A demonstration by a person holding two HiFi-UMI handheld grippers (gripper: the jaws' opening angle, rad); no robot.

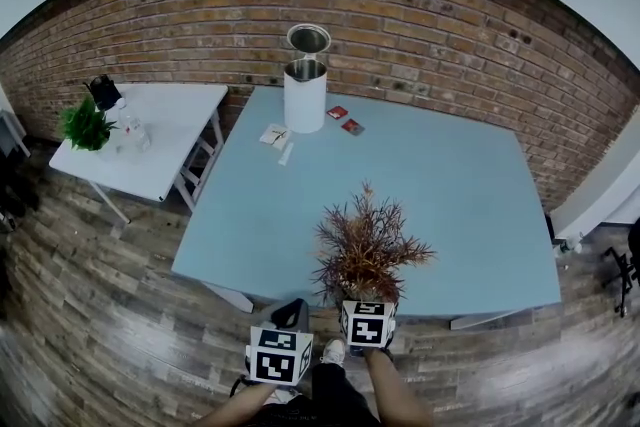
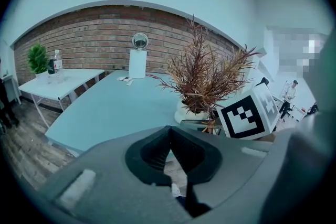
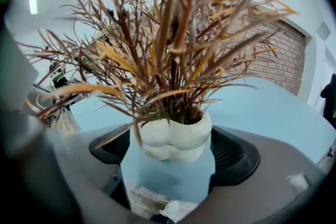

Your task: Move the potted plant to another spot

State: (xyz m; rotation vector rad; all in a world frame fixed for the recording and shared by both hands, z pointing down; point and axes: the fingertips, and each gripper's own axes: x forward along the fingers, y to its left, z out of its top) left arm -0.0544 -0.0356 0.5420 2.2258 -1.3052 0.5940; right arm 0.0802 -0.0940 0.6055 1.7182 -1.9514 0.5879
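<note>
Plainly, the coming move turns on the right gripper [image 1: 367,315], which is much the nearer of the two to the potted plant [image 1: 365,250]. In the head view the plant stands at the lower middle of the frame, on the near edge of the blue table [image 1: 470,185], with the right gripper directly below it and pointing up-frame at it.

In the right gripper view the jaws are spread wide. The white pot [image 3: 176,139] sits in the centre of the frame between them, one dark pad to its left and one to its right. Whether either pad touches the pot cannot be told, but the jaws do not look closed on it.

The plant is upright, its dry reddish stems rising straight up and fanning over the gripper, so a grip would have to fall across the squat pot and not the foliage.

The left gripper [image 1: 280,350] hangs at the lower left of the plant, off the table edge. Its jaws are pressed together with nothing between them. Most of the tabletop toward the upper part of the frame looks bare, apart from a few things by the wall.
</note>
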